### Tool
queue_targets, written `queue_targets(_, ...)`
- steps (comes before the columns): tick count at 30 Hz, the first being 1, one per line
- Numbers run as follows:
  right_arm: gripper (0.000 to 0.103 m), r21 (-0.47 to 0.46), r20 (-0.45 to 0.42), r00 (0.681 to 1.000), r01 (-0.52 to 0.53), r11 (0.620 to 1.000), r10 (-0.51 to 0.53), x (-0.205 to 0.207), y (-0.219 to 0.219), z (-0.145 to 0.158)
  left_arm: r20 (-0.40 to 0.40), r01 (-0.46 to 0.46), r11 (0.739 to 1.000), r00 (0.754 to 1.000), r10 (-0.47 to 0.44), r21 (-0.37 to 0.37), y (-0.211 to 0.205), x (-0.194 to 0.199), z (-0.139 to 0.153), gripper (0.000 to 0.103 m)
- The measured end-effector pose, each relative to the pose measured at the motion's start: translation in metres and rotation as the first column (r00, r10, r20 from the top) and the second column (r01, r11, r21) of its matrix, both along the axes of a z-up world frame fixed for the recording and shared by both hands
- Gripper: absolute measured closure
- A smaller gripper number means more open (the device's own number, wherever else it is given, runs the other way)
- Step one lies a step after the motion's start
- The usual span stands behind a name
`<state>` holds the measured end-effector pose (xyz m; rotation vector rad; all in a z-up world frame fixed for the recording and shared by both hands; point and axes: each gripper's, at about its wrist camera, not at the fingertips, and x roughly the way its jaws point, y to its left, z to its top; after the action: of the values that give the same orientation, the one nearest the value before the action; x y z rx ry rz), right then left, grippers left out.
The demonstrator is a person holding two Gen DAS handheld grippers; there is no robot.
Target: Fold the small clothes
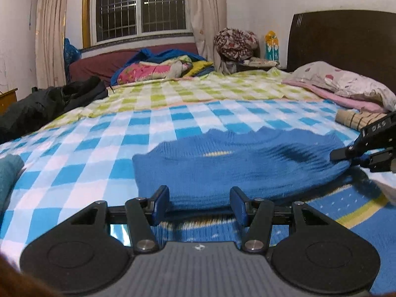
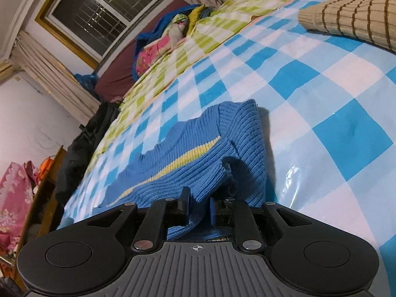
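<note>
A blue knitted sweater with a yellow stripe lies on the blue-and-white checked bed sheet. My left gripper is open, its fingers standing at the sweater's near edge with the knit between them. My right gripper is shut on a lifted fold of the sweater. It shows in the left wrist view at the sweater's right end.
A folded beige striped garment lies at the far right of the bed. A teal cloth lies at the left edge. Black clothing, a pile of bedding, a pillow and the headboard border the bed.
</note>
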<state>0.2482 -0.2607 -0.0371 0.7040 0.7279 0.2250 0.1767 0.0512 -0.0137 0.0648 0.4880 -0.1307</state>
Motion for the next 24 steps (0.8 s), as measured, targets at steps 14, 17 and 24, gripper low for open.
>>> queue_targets(14,0.093,-0.043,0.140,0.990,-0.006,0.999,0.012,0.001,-0.004,0.026,-0.028,0.005,1.000,1.000,-0.004,0.020,-0.008,0.021,-0.006,0.045)
queue_targets(17,0.089,-0.060,0.028,0.999,-0.013,0.998,0.015,0.002,-0.008,-0.001,-0.052,0.032,0.997,0.998,-0.028,0.066,-0.010,0.015,-0.016,0.044)
queue_targets(24,0.085,0.005,0.048,0.999,-0.012,1.000,0.011,0.001,-0.012,0.001,-0.040,0.060,0.992,0.998,-0.055,0.111,-0.014,0.008,-0.008,0.044)
